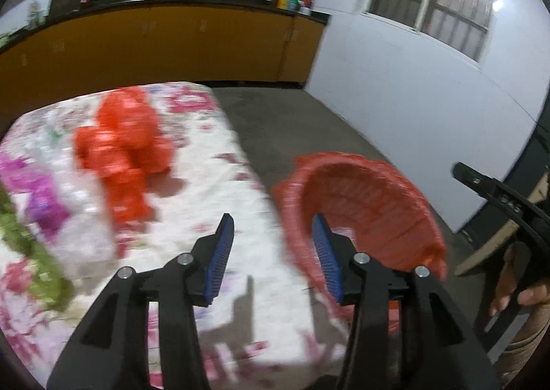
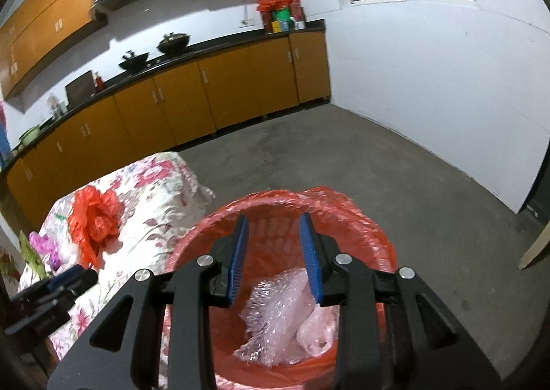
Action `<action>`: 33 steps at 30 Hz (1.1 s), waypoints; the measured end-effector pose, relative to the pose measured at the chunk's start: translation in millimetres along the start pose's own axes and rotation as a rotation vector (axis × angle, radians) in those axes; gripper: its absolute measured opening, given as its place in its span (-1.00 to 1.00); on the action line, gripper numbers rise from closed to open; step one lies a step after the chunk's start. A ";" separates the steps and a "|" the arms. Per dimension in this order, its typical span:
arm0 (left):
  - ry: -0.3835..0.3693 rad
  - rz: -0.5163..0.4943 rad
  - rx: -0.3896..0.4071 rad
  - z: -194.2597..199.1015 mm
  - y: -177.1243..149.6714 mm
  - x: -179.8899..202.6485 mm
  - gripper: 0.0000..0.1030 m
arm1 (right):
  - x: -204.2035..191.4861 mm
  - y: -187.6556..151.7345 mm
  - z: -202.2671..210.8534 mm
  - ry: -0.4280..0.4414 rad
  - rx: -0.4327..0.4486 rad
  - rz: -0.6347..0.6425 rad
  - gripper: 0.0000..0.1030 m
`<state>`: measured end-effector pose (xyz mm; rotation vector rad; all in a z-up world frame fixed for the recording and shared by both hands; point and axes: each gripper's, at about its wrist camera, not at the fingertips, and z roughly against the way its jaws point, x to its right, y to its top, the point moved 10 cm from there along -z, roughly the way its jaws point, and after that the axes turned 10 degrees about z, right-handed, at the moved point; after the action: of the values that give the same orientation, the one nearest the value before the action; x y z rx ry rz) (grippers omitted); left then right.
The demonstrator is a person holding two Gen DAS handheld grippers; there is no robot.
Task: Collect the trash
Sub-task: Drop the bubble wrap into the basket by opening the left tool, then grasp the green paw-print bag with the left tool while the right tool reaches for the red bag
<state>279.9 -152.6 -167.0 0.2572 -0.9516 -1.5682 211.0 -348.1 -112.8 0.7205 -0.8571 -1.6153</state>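
The crumpled red bag [image 1: 120, 152] lies on the floral-covered bench [image 1: 213, 190], ahead and left of the left hand-held gripper [image 1: 273, 252], which is nearer and gapes empty. The right hand-held gripper [image 2: 273, 259], jaws apart, hovers over the red-lined bin [image 2: 371, 218].

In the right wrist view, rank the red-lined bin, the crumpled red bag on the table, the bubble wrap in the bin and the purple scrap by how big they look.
1. Red-lined bin, largest, though nearest the camera.
2. Bubble wrap.
3. Crumpled red bag: close to the bubble wrap in size and farther off, so their order is unsure.
4. Purple scrap, smallest.
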 end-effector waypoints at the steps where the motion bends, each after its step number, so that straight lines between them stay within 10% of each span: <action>1: 0.032 0.012 0.012 5.2 1.6 -14.9 -0.03 | -7.2 -0.3 -0.7 0.012 -0.001 0.010 -0.38; 17: 0.410 0.281 0.138 72.2 23.4 -226.7 0.02 | -106.5 -3.8 -13.5 0.148 -0.027 0.127 -0.38; 33: 0.477 0.339 -0.005 29.7 16.2 -274.6 -0.26 | -203.1 -6.4 -34.2 0.240 -0.048 0.244 -0.38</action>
<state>342.0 109.3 -231.2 0.4208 -0.5799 -1.1266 275.9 -153.6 -134.0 0.7288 -0.6998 -1.2986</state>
